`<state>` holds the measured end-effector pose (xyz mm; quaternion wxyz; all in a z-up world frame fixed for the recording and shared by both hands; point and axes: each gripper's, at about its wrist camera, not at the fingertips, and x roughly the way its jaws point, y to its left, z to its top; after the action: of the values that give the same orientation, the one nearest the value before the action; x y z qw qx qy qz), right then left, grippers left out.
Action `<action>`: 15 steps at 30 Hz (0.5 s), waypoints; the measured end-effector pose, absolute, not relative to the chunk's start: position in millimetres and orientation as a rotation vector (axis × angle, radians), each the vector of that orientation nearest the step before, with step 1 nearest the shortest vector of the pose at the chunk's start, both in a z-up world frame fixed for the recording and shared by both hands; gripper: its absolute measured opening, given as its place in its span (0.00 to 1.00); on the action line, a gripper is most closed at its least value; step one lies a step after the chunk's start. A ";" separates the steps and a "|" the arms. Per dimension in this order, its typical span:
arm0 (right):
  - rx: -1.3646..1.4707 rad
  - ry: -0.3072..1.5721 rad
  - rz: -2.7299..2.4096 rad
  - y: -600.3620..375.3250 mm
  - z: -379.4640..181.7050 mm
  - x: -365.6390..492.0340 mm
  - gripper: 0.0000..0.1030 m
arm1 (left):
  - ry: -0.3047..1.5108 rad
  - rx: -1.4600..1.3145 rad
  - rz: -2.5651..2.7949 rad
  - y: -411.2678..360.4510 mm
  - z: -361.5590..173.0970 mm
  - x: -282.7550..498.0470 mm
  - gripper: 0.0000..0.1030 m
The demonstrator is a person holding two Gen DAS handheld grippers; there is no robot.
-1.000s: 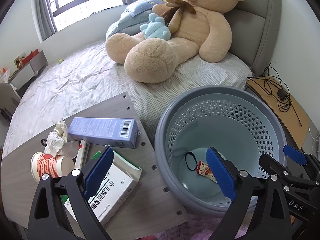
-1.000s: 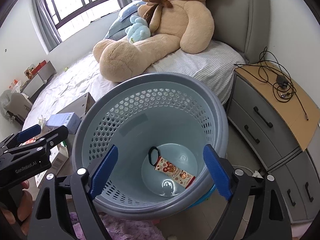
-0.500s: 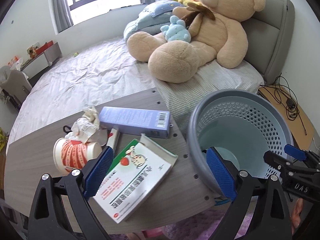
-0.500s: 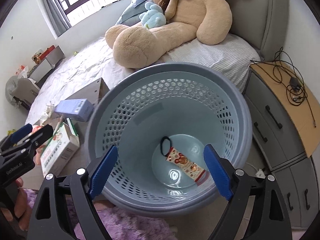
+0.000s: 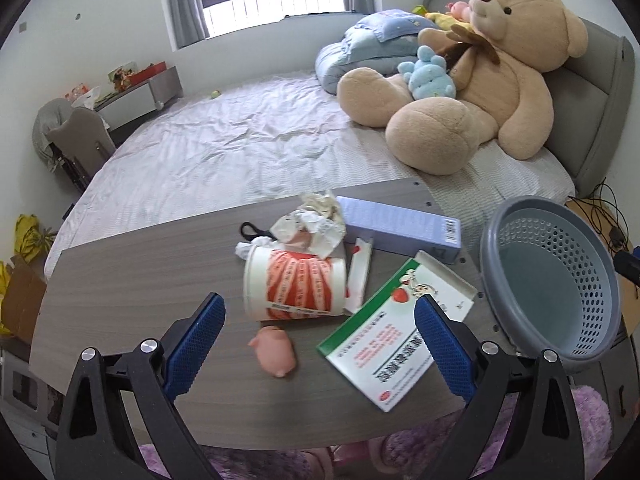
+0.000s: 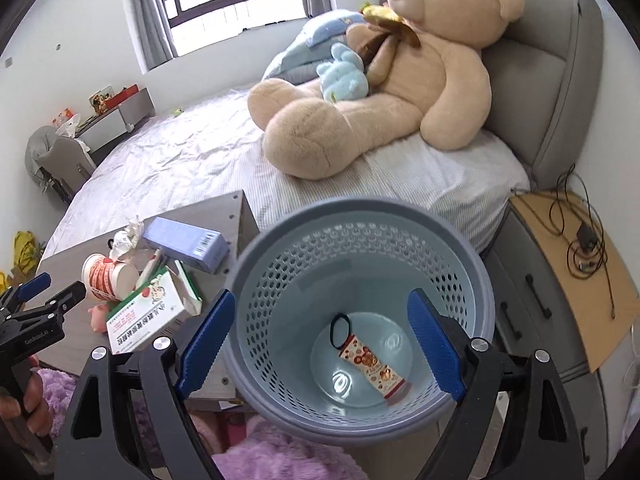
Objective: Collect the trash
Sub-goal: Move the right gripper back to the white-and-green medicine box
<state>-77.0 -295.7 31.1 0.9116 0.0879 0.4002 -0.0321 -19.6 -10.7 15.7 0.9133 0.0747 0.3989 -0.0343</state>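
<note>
Two things lie on the floor of the round grey perforated plastic basket (image 6: 360, 320): a red-and-white printed snack wrapper (image 6: 374, 368) and a black elastic loop (image 6: 340, 330) touching its upper end. The basket stands just beside the right edge of the grey wood-grain bench (image 5: 132, 280).

Both hand-held grippers are spread wide and hold nothing. The left hand-held gripper (image 5: 320, 344) hovers over the near part of the bench, its blue pads apart above a small pink rubbery toy (image 5: 276, 354). The right hand-held gripper (image 6: 322, 344) hangs over the basket mouth, touching nothing.

On the bench the trash sits clustered: a red-and-white paper cup (image 5: 294, 286) on its side, crumpled white paper (image 5: 316, 224) against its far side, a black loop (image 5: 252, 230) beside that, a long lilac cardboard box (image 5: 400, 226), a thin white flat packet (image 5: 360, 274) just right of the cup, and a green-and-white medicine carton (image 5: 400, 328) with an open flap, nearest the basket.

Behind the bench is a bed (image 5: 224, 152) with a large tan teddy bear (image 5: 480, 92) holding a small blue plush toy (image 5: 430, 74).
</note>
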 end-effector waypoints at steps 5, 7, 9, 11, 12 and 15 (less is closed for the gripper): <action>0.222 0.807 0.002 -266.6 40.1 -79.1 0.81 | 0.828 0.114 -0.007 30.6 11.9 -20.6 0.91; 0.232 0.811 0.035 -250.2 38.2 -78.3 0.81 | 0.836 0.095 0.010 41.5 8.6 -19.9 0.91; 0.231 0.823 0.047 -237.1 34.5 -76.1 0.81 | 0.842 0.076 0.021 51.9 5.4 -19.2 0.91; 0.229 0.839 0.057 -222.3 28.2 -73.7 0.81 | 0.843 0.063 0.026 60.4 2.1 -18.9 0.91; 0.225 0.850 0.057 -214.4 24.5 -73.2 0.81 | 0.844 0.059 0.029 64.0 0.7 -19.0 0.91; 0.204 0.894 0.063 -191.6 10.2 -71.1 0.81 | 0.846 0.043 0.038 71.6 -2.5 -15.7 0.91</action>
<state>-71.1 -191.6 10.2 0.8963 0.0983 0.4313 0.0303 -15.7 71.6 -2.5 0.9116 0.0208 0.4102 0.0183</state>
